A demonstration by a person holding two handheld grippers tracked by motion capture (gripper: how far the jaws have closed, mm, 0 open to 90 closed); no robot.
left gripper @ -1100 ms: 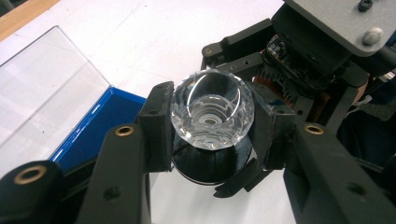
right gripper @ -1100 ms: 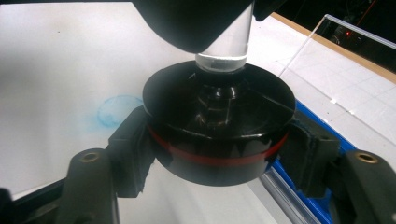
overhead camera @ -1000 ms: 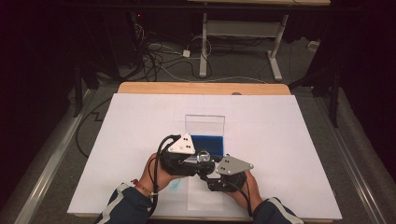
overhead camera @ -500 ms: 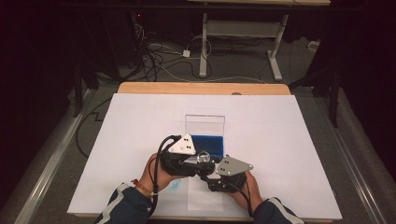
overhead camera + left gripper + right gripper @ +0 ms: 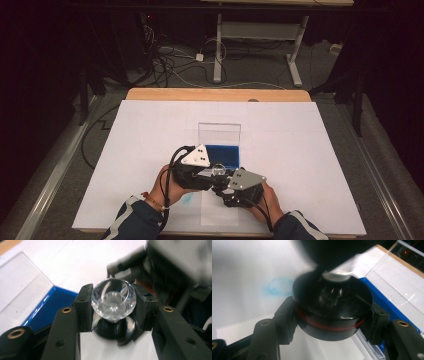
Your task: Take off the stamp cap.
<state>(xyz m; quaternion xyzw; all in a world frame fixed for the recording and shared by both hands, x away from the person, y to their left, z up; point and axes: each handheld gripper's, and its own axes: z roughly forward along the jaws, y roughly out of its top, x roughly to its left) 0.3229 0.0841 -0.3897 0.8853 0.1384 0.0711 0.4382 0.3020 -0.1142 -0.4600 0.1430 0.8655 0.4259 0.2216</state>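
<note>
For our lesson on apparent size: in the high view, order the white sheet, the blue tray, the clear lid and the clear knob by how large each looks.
1. white sheet
2. clear lid
3. blue tray, partly hidden by the grippers, so its place against the lid is unsure
4. clear knob

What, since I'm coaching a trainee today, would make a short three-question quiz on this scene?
1. True or false: the left claw is shut on the clear glass piece.
2. What colour is the ring around the black round part gripped by the right claw? A green, B red, C yellow.
3. Is the lid of the blue box open or shut?

Key: 1 true. 2 B. 3 open, with the lid standing upright behind the box.
</note>
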